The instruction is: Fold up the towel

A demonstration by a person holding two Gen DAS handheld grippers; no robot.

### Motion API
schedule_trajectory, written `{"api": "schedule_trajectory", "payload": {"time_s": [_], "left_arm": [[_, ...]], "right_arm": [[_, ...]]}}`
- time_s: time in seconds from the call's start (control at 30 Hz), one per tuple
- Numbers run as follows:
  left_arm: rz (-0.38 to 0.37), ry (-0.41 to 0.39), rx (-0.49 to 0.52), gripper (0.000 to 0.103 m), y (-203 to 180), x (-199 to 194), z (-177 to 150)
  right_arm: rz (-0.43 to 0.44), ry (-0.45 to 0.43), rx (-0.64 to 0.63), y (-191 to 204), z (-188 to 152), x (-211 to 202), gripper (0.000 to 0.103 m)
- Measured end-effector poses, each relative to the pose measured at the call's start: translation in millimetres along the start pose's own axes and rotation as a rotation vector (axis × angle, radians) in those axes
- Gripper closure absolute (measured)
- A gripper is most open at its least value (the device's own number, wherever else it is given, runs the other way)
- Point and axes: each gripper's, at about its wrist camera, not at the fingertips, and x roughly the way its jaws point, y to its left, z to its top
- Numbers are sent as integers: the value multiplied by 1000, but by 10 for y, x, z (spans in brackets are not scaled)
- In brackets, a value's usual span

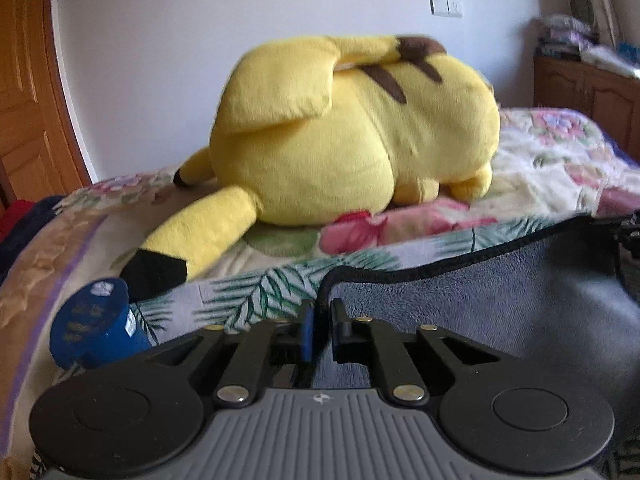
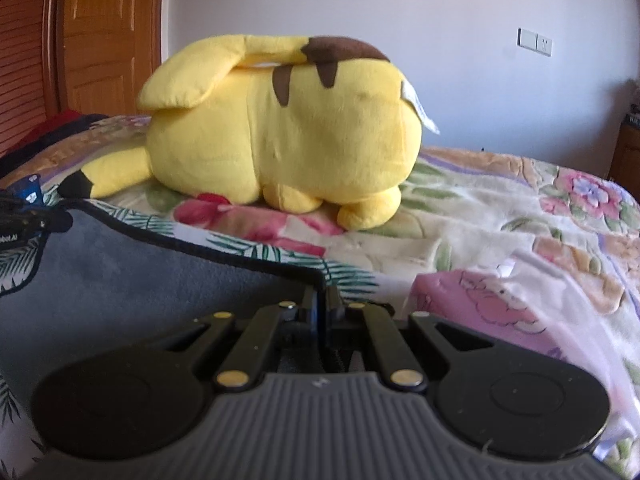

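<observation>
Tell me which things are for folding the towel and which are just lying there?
For the job:
- grey fleecy towel with black edging
- left gripper, pinching one towel corner
- right gripper, pinching another corner

Just lying about:
- big yellow plush toy
- dark blue round tin
- flowery bed blanket

Fuzzy matt cloth towel [image 1: 480, 292]; plush toy [image 1: 352, 132]; glossy wooden door [image 2: 104, 36]

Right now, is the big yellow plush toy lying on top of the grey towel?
No, the yellow plush toy rests on the flowered bedspread, apart from the grey towel.
</observation>
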Motion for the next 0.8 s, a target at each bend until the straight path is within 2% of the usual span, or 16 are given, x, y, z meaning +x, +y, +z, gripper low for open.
{"api": "schedule_trajectory", "payload": {"time_s": [0.03, 0.1, 0.13, 0.17, 0.2, 0.23, 0.4, 0.6, 0.7, 0.8], "left_arm": [[6, 9, 10, 77, -13, 9, -8], [1, 8, 12, 54, -16, -6, -22], [0, 4, 7, 49, -14, -24, -24], [0, -2, 2, 44, -12, -45, -25], [0, -4, -3, 41, -15, -60, -24], [-3, -4, -9, 40, -16, -84, -25], [-20, -1, -10, 27, -70, -275, -46], [-49, -2, -13, 19, -146, -633, -17], [-63, -6, -18, 18, -187, -837, 8], [-66, -10, -7, 14, -238, -1046, 54]], "right_arm": [[-9, 5, -1, 1, -13, 11, 97], [-23, 16, -14, 15, -42, 28, 89], [-21, 21, -12, 7, -44, 40, 81], [-17, 25, -5, 0, -51, 34, 60], [-20, 23, 5, -7, -56, 15, 51], [-19, 17, 11, -15, -57, -1, 47], [5, 11, 21, 5, -50, -178, 47], [21, 9, 43, 47, -9, -486, 45], [23, 5, 49, 70, 17, -677, 43], [21, -3, 49, 99, 59, -891, 35]]}}
